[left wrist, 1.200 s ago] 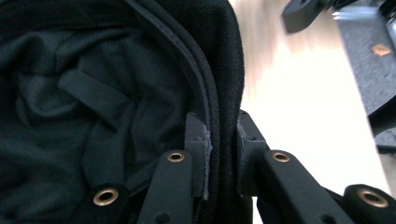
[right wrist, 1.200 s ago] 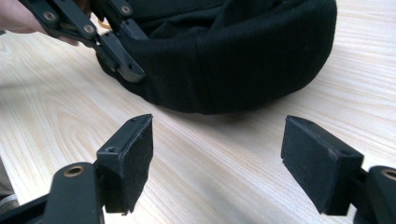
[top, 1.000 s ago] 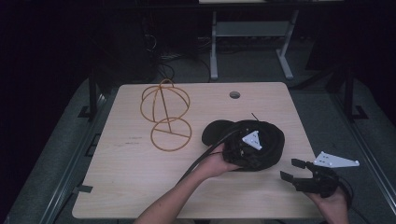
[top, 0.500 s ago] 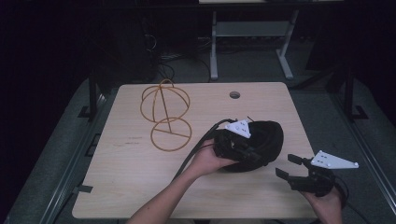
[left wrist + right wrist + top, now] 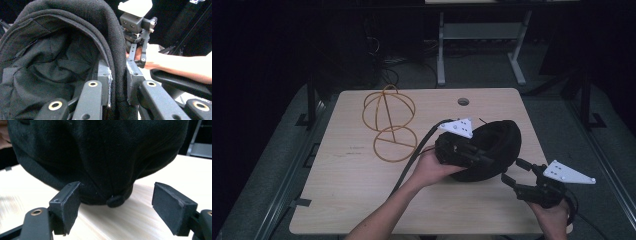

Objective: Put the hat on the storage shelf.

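while left gripper [image 5: 462, 150] jaws pinch the cap [image 5: 497, 150] — now tipped up — right gripper [image 5: 519, 175] jaws stay spread.

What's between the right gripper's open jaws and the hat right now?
Nothing but bare table. In the right gripper view, the right gripper is open just short of the black hat, apart from it, its top button facing the gap.

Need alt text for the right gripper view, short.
A black fabric cap rests crown-down on the light wooden table, its small top button touching the surface. The right tool stands open before it, black pads either side of the button, touching nothing.
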### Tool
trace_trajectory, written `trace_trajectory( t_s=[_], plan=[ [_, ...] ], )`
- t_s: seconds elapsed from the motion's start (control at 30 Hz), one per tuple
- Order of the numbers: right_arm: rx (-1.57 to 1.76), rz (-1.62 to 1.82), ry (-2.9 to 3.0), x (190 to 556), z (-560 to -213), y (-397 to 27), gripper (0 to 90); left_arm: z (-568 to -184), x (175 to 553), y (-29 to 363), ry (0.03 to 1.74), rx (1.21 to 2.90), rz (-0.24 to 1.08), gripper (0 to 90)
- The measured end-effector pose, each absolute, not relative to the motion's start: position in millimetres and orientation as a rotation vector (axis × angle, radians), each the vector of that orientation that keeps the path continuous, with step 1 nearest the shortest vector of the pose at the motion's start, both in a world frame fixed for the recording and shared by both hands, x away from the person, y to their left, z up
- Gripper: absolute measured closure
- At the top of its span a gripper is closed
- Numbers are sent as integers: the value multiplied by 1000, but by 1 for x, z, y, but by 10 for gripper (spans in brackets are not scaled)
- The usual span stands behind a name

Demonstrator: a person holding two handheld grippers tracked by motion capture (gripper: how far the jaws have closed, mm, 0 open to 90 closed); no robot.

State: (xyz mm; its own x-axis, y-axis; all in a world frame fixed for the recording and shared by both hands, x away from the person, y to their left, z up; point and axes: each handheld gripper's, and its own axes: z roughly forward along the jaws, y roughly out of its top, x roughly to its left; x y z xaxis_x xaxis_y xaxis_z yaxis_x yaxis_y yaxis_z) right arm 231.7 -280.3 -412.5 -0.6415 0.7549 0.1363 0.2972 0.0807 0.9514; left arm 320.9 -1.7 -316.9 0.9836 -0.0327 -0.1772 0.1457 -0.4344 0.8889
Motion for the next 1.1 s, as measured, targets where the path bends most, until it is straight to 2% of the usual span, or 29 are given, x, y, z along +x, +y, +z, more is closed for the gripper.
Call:
trace_trajectory(
  t_s=[0.23,0.53,0.6,0.63,0.7,0.73,0.77,0.87,1.1],
  plan=[
    [1042,1662,1933,236,-414,-280,233,-309,315,-5,49,1998,-202,774],
    [1041,1784,1903,237,-417,-282,295,-304,313,-6,30,1967,-216,773],
    [1036,1828,1897,237,-418,-280,394,-303,312,-7,31,1955,-224,773],
    [1036,1828,1897,237,-418,-280,394,-303,312,-7,31,1955,-224,773],
    [1026,1833,1902,237,-418,-279,475,-303,313,-6,32,1945,-226,773],
    [1015,1840,1895,237,-417,-278,576,-303,314,-5,37,1930,-236,771],
    [1015,1840,1895,237,-417,-278,576,-303,314,-5,37,1930,-236,770],
    [1001,1849,1900,236,-415,-276,691,-302,316,-1,51,1919,-229,767],
    [952,1817,1884,233,-394,-274,719,-301,324,18,100,1885,-198,725]
  ],
)
